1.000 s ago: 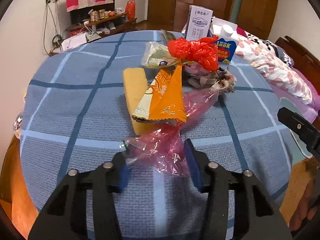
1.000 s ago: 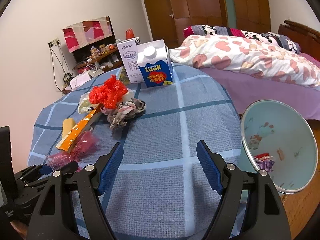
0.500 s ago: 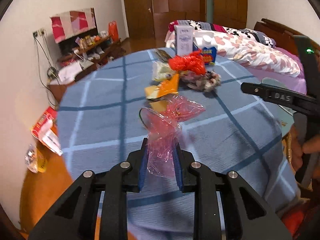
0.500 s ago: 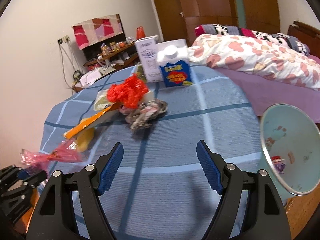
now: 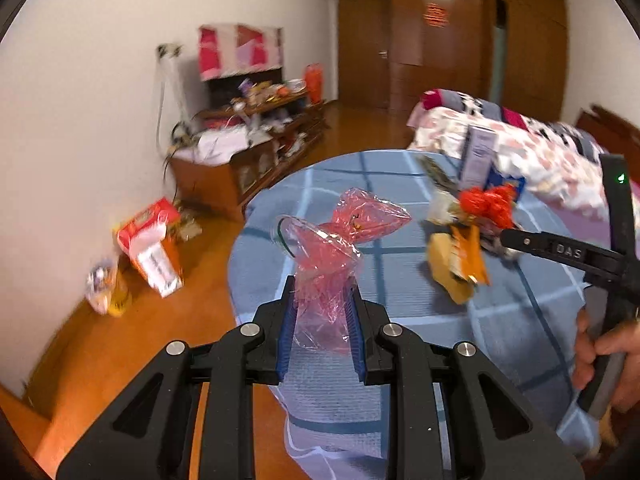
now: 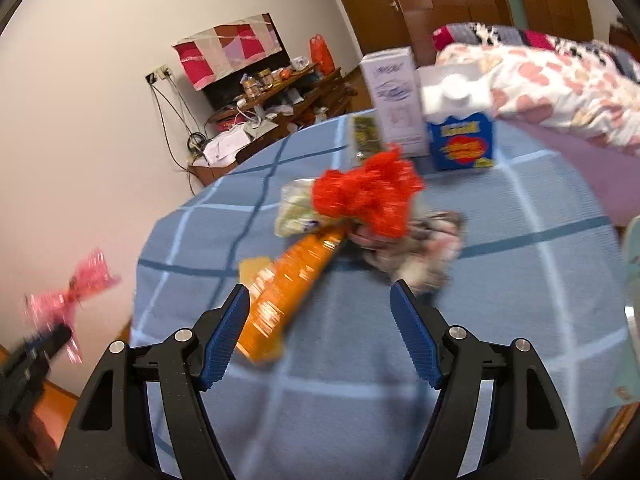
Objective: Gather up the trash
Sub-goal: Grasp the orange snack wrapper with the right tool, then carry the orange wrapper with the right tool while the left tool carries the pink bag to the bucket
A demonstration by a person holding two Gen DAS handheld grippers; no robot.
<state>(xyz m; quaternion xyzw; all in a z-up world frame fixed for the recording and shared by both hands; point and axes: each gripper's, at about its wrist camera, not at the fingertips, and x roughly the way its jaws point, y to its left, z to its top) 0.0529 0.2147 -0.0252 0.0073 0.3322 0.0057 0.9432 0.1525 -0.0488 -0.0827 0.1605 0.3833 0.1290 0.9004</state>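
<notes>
My left gripper (image 5: 320, 312) is shut on a crumpled pink plastic bag (image 5: 340, 248) and holds it up off the blue checked table (image 5: 400, 292), near its left edge. The bag also shows in the right wrist view (image 6: 76, 292) at far left. My right gripper (image 6: 320, 320) is open and empty, above the table near an orange snack wrapper (image 6: 288, 280). Behind the wrapper lie a red plastic bag (image 6: 364, 196), a clear wrapper (image 6: 296, 208) and a crumpled cloth (image 6: 420, 248).
A white carton (image 6: 396, 100) and a blue milk carton (image 6: 460, 136) stand at the table's far side. A pale bin's rim (image 6: 630, 280) is at the right edge. A bed (image 6: 560, 80) lies beyond. Boxes and bags (image 5: 148, 248) sit on the floor at left.
My left gripper closed on the pink bag and lifted it off the table, swinging left. My right gripper moved forward toward the orange wrapper and stayed open.
</notes>
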